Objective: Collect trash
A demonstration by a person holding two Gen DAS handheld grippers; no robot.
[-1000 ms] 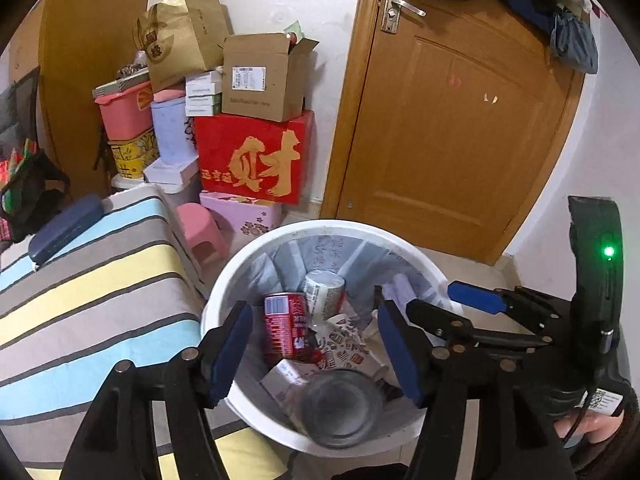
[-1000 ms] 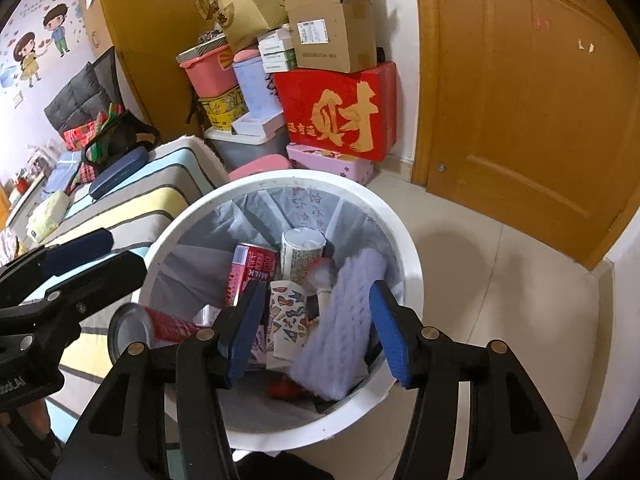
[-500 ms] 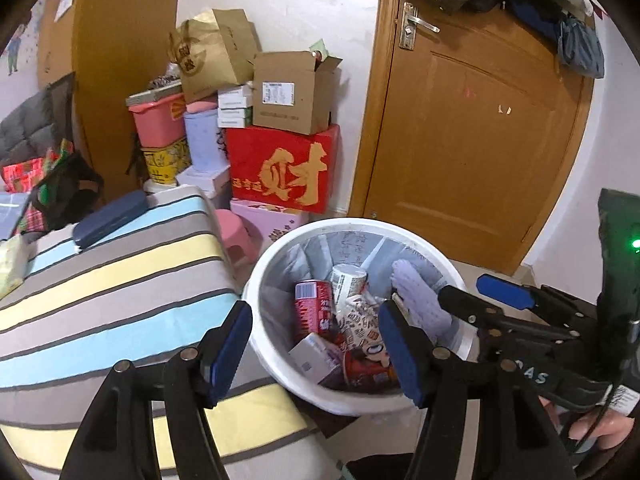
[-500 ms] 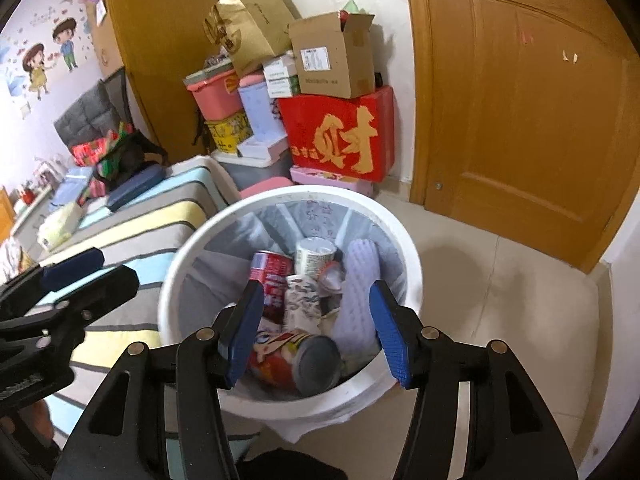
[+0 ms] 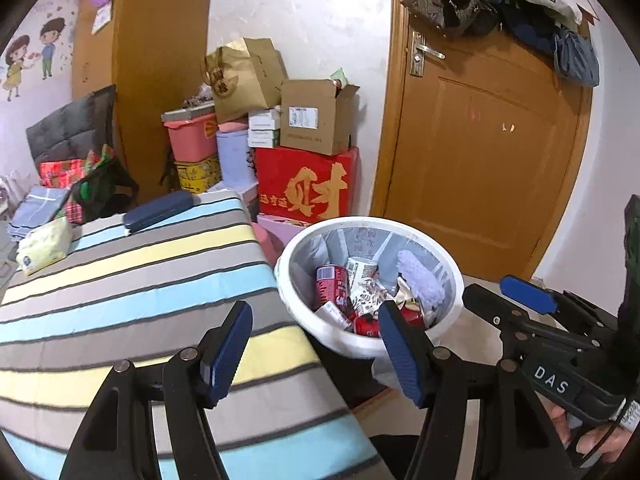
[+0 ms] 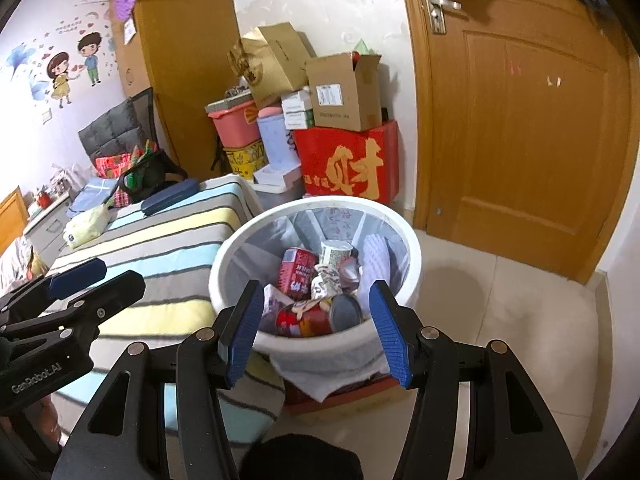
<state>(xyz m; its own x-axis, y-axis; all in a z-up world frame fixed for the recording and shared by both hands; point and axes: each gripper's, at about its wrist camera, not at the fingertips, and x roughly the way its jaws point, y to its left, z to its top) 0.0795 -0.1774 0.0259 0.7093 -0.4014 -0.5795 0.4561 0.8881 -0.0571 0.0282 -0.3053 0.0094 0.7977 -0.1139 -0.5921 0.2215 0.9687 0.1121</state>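
Note:
A white trash bin (image 5: 362,342) (image 6: 414,258) with a grey liner stands on the floor beside the striped bed. It holds red cans (image 6: 297,273) (image 5: 330,286), a white cup (image 6: 334,252), printed wrappers and a pale purple cloth (image 6: 374,260). My left gripper (image 5: 316,344) is open and empty, above the bed's corner and the bin's near rim. My right gripper (image 6: 318,332) is open and empty, above the bin's near rim. Each gripper shows at the edge of the other's view.
The striped bed (image 5: 120,280) carries a dark blue case (image 5: 158,211) and a yellow tissue pack (image 5: 44,246). Stacked boxes, among them a red one (image 5: 306,184), stand against the wall. A wooden door (image 6: 520,140) is on the right. Tiled floor (image 6: 500,340) lies beside the bin.
Both grippers have pulled back and up from the bin, which now looks smaller and farther. A can that was at the left gripper now lies in the bin.

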